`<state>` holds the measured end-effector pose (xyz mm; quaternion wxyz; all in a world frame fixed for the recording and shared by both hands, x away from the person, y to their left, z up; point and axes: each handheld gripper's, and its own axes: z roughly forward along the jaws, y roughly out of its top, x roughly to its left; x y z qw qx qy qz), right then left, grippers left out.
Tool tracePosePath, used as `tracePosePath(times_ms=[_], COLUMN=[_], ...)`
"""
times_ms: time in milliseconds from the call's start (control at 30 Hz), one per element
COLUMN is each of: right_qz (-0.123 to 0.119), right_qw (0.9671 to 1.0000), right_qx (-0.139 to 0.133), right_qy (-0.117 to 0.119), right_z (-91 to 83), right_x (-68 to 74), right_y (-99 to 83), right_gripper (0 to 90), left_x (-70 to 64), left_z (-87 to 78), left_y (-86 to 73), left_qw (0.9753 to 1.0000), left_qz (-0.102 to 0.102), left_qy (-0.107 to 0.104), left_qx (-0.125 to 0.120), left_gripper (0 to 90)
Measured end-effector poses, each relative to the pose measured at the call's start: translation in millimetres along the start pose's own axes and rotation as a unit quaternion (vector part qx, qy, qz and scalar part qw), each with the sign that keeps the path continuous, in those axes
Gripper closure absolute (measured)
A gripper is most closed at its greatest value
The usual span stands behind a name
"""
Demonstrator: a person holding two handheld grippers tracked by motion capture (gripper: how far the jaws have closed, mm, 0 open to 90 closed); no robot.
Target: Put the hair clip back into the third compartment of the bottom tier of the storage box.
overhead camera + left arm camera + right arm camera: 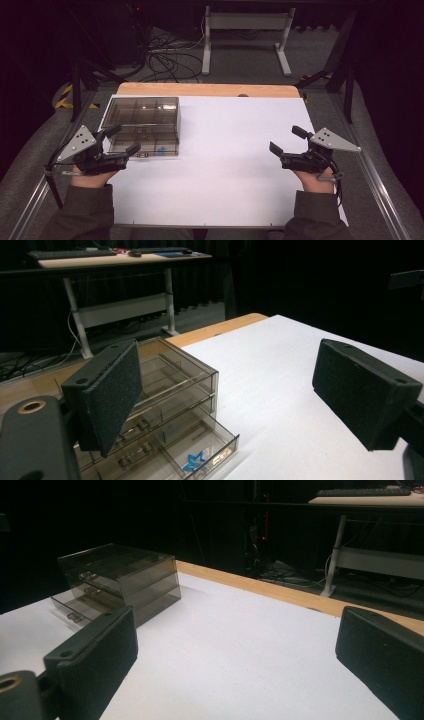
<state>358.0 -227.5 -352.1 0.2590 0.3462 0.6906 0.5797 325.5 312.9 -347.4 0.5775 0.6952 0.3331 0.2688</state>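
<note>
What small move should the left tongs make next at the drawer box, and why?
Probably ease the left tongs forward and down to the bottom drawer of the smoky clear drawer box. That drawer stands partly pulled out, with a small blue star-shaped piece inside. The jaws are wide open and empty, and they hover just beside the box, not touching it.

The person's two dark-sleeved forearms came in low and well apart, the left hand gripping the black two-jaw left tongs and the right hand the matching right tongs, both with jaws spread wide, empty, each topped by a grey three-cornered plate.
</note>
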Motion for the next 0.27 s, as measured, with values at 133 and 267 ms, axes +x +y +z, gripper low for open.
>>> tracePosePath(times_ms=[133, 267], right_qz=[-0.001, 0.000], right_qw=[1.0000, 1.0000], right_qx=[0.001, 0.002], right_qy=[0.000, 0.000], right_z=[0.3, 0.4], right_x=[0.1, -0.2], right_y=[-0.1, -0.3], right_gripper=[3.9, 3.9], left_x=[-0.3, 1.0], left_z=[1.3, 1.8], left_y=[-1.1, -2.3], left_qw=[1.0000, 1.0000], left_qz=[0.000, 0.002], left_qy=[-0.001, -0.001], left_qx=[0.003, 0.008], left_gripper=[13.4, 13.4])
